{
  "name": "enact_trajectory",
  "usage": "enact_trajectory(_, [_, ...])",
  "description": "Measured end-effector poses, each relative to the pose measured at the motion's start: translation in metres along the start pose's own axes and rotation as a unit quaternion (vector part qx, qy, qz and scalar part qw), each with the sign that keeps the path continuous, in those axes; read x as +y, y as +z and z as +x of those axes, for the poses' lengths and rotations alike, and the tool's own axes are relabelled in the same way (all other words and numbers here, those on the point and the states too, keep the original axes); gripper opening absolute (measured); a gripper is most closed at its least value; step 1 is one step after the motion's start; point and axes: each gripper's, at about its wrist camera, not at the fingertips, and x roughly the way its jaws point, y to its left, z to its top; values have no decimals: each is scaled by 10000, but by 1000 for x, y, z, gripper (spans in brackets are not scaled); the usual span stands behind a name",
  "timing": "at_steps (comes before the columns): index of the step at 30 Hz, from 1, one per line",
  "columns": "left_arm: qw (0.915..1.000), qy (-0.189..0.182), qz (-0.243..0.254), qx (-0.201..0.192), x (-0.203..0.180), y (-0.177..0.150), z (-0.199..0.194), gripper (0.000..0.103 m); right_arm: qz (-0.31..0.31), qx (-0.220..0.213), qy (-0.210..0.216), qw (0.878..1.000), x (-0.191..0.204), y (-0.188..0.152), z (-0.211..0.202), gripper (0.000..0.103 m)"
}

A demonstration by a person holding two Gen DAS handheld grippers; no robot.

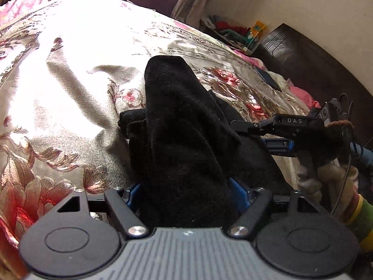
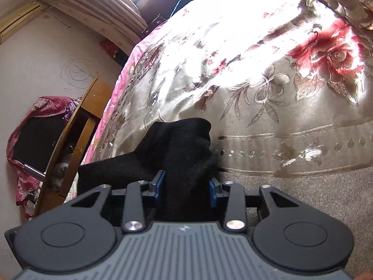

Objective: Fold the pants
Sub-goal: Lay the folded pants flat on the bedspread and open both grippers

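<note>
The black pants (image 1: 181, 128) lie bunched on the floral satin bedspread (image 1: 70, 81), rising as a thick fold in front of my left gripper (image 1: 185, 193). That gripper stands wide open, and the cloth fills the gap between its blue pads without looking pinched. From the right, my right gripper (image 1: 247, 135) reaches into the side of the pants, held by a gloved hand (image 1: 326, 177). In the right wrist view the right gripper (image 2: 186, 185) is shut on a fold of the pants (image 2: 181, 144), low over the bedspread (image 2: 279, 93) near its edge.
A dark headboard (image 1: 314, 70) and a cluttered shelf (image 1: 233, 32) stand at the far right. A dark flat object (image 1: 268, 78) lies on the bed. Beside the bed are a wooden stand (image 2: 81, 128) and a screen draped in red cloth (image 2: 39, 140).
</note>
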Motion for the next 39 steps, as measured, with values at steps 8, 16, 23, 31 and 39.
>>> enact_trajectory(8, [9984,368,-104,-422,-4,-8,-41,89,-555,-622,-498,9953,23,6,-43,43])
enact_trajectory(16, [9787,1182,680,-1538,-39,25,-44,89,-1424,-793,-142,9865,80,5,-10,43])
enact_trajectory(23, [9777,1666,341,-1232,5,32,2,95,-860,-464,-406,9944,39,4,30,40])
enact_trajectory(31, [9680,1951,325,-1546,-21,16,-45,94,-1292,-933,-348,9866,72,-21,-45,49])
enact_trajectory(39, [9592,2490,1027,-854,-47,-48,-51,95,-2289,-134,-572,9717,89,-116,-68,53])
